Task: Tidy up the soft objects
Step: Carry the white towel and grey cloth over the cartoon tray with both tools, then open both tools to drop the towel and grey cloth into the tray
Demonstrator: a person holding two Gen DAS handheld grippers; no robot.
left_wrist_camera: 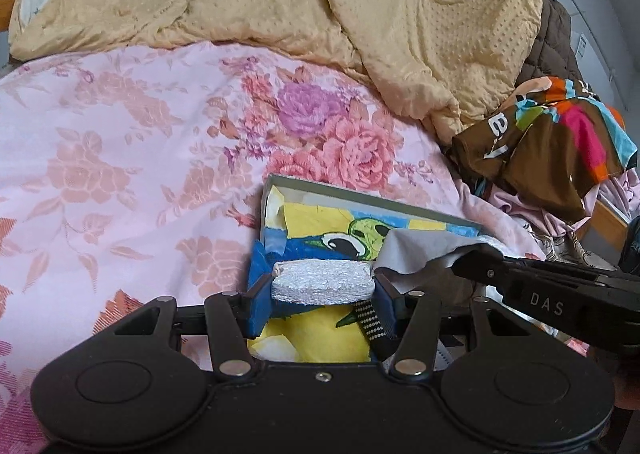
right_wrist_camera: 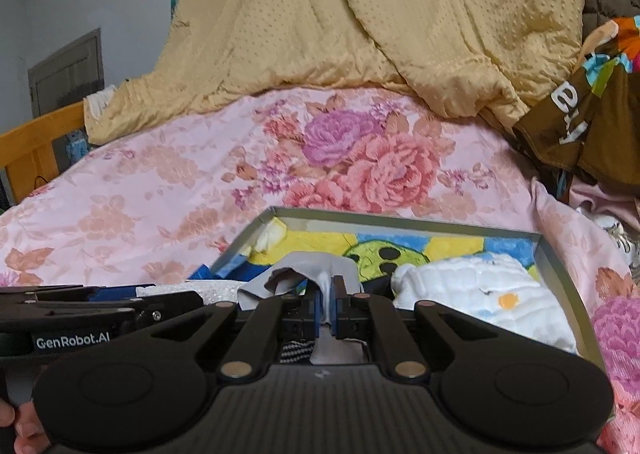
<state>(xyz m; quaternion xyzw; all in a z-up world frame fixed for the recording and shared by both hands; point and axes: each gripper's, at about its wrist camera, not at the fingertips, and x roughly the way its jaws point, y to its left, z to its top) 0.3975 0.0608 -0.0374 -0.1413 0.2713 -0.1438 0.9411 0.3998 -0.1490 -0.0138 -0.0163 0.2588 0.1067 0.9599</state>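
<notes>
Left tool (left_wrist_camera: 323,282) clamps a white sponge block (left_wrist_camera: 322,281); right tool (right_wrist_camera: 327,302), jaws pinched, grips grey cloth (right_wrist_camera: 320,268) over the tray (right_wrist_camera: 560,266) at 6 o'clock on the bed; cloth may snag the rim

Bed with pink floral cover (left_wrist_camera: 120,157), yellow quilt (left_wrist_camera: 360,5), grey tray (right_wrist_camera: 560,278), colourful clothes (left_wrist_camera: 560,133)
</notes>
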